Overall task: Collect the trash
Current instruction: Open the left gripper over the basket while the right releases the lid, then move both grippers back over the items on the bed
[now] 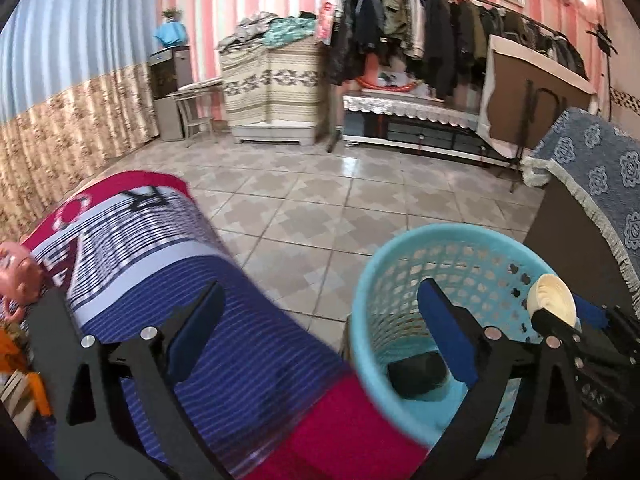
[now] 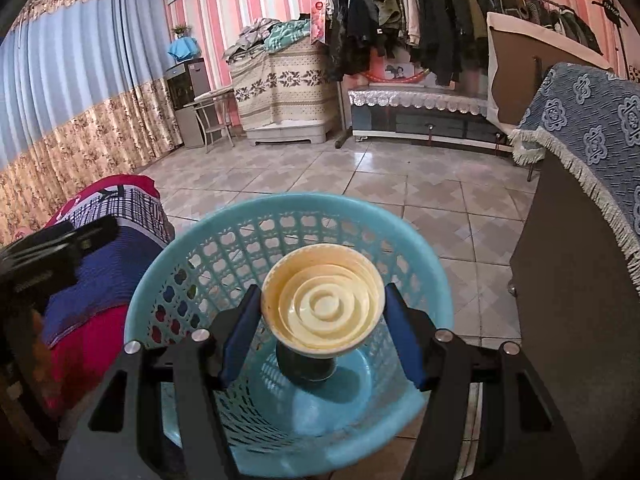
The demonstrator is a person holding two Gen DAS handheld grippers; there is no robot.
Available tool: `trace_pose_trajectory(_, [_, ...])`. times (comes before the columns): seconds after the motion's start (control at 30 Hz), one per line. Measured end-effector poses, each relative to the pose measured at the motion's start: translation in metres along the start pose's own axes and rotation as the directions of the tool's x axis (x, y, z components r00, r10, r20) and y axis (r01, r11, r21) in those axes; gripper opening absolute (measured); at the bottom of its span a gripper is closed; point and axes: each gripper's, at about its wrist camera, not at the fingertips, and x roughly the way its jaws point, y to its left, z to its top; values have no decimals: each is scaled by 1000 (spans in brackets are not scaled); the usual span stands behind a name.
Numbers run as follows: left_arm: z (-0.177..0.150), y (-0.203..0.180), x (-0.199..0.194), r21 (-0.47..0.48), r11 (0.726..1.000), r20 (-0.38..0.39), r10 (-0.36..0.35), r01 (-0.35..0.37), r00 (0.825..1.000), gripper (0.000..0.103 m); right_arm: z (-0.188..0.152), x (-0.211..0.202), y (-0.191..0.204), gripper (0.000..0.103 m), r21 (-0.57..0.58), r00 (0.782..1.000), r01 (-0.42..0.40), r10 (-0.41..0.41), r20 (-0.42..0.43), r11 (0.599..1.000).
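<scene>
A light blue lattice basket [image 2: 432,264] stands on the tiled floor below both grippers. My right gripper [image 2: 321,296] is shut on a cream round cup [image 2: 324,304] with ringed ridges and holds it over the basket's mouth. On the basket's floor lies a dark round object [image 2: 308,366]. My left gripper [image 1: 322,292] is open wide with nothing between its fingers; its right finger reaches over the basket [image 1: 372,280] and its left finger hangs over the blanket. In the left wrist view the cream cup [image 1: 554,298] shows at the basket's right rim, and the dark object [image 1: 416,372] lies inside.
A blanket [image 1: 200,280] striped blue, white and red lies left of the basket, with a doll's head [image 1: 16,272] at its far left. A dark cabinet under a blue fringed cover [image 2: 592,128] stands to the right. Tiled floor [image 2: 360,184] stretches to a clothes rack [image 2: 440,20].
</scene>
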Motion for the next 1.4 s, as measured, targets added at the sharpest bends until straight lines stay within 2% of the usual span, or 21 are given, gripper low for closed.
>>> trace_pose_trajectory(0.1, [-4,14,-10,-24,999,2,24,-24,1000,94,0,4,5,63,5,1000,-24,24,6,1000])
trace_pose_trajectory(0.17, [-8,22,-17,-42,999,-3,30,-30,1000,94,1,2,10,75,-9,1000,-18,18,19,1000])
trace_pose_trajectory(0.37, [-17,44,-48,-72,995,15,67,-66,998,94,3,-13,15,87,-8,997,-29,29,65,1000])
trace_pose_trajectory(0.57, [-25,68,-88,-109,989,51,109,-103,993,96,3,-25,28,90,-38,996,-44,47,75,998])
trace_pose_trajectory(0.93, [-59,125,-151,-190,967,43,182,-171,982,97,-5,-60,81,91,-144,985,-130,144,93,981])
trace_pose_trajectory(1.0, [-66,136,-165,-193,961,43,212,-200,976,97,-8,-65,91,95,-164,983,-143,160,91,976])
trace_pose_trajectory(1.13, [-78,159,-189,-201,949,40,257,-244,966,97,-19,-73,121,96,-264,977,-163,193,91,951])
trace_pose_trajectory(1.4, [-117,212,-231,-270,899,7,359,-344,933,97,-38,-87,168,96,-369,954,-245,291,73,896])
